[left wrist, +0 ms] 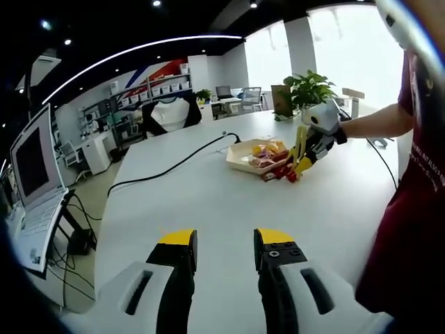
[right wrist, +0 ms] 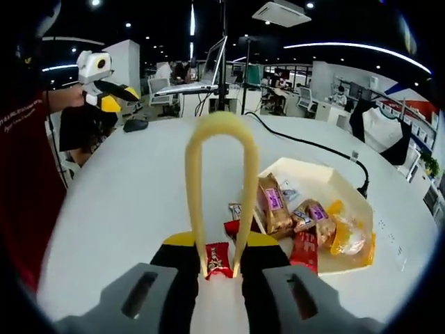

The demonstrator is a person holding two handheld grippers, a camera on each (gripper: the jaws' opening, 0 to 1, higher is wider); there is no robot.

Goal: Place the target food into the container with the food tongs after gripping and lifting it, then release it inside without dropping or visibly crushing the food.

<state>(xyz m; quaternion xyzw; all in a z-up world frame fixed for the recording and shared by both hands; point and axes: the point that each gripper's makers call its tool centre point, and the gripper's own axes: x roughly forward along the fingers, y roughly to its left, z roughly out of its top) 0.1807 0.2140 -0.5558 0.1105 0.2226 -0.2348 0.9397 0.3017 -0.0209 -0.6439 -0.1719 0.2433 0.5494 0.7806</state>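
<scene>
The right gripper (right wrist: 221, 268) holds one yellow tongs (right wrist: 220, 188) pinching a red snack packet (right wrist: 217, 260) beside the container (right wrist: 332, 189) — the left gripper (left wrist: 224, 243) hovers low, jaws apart, unloaded.

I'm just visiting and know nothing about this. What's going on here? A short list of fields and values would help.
setting: white table in an office
right gripper: holds yellow food tongs
tongs' tips: around a small red snack packet
container: cream tray holding several wrapped snacks
packet's place: on the table, beside the tray
left gripper: open, holding nothing, over bare table
task stage: packet not yet in the tray
</scene>
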